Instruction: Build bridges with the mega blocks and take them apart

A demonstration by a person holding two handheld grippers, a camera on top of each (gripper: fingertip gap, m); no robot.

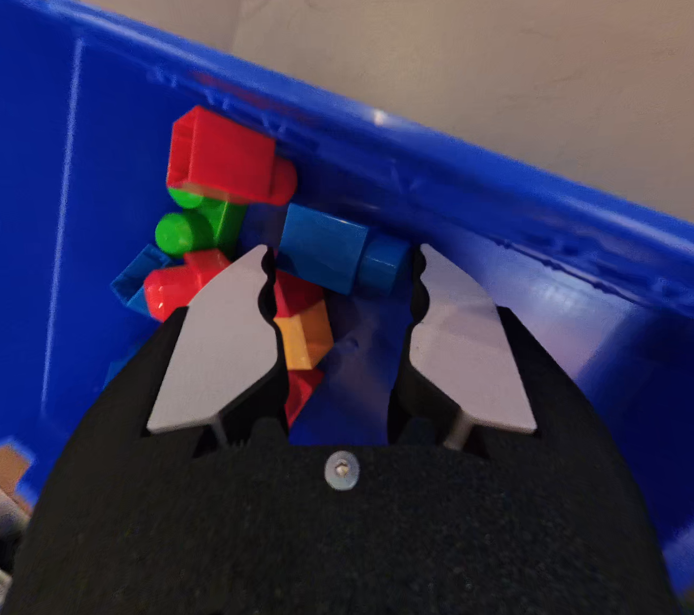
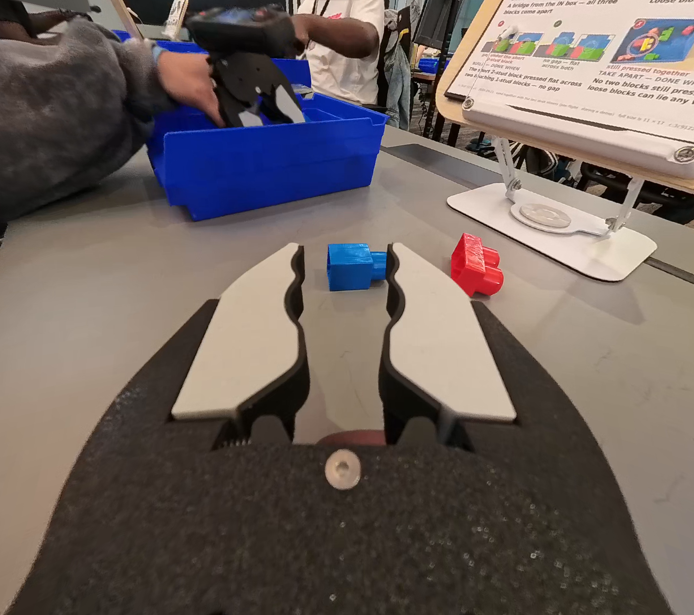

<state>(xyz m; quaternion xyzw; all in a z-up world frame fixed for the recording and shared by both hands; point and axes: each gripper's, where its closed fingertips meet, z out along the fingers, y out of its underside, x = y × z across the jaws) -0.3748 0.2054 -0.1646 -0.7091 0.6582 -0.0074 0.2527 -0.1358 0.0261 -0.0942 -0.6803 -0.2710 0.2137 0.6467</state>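
Blue block [image 2: 351,267] lies just beyond the parted right tongs [image 2: 345,259]; left tongs [image 1: 343,251] gape in the bin [image 1: 488,191].

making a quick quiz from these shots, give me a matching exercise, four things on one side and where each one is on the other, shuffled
Things:
1. left gripper
2. single-stud blue block
3. two-stud red block
4. instruction sheet

Places:
A. on a tilted stand
B. on the table beside the stand's white base
C. reaching into the blue bin
D. on the table ahead of the right gripper

Pairs: 1-C, 2-D, 3-B, 4-A
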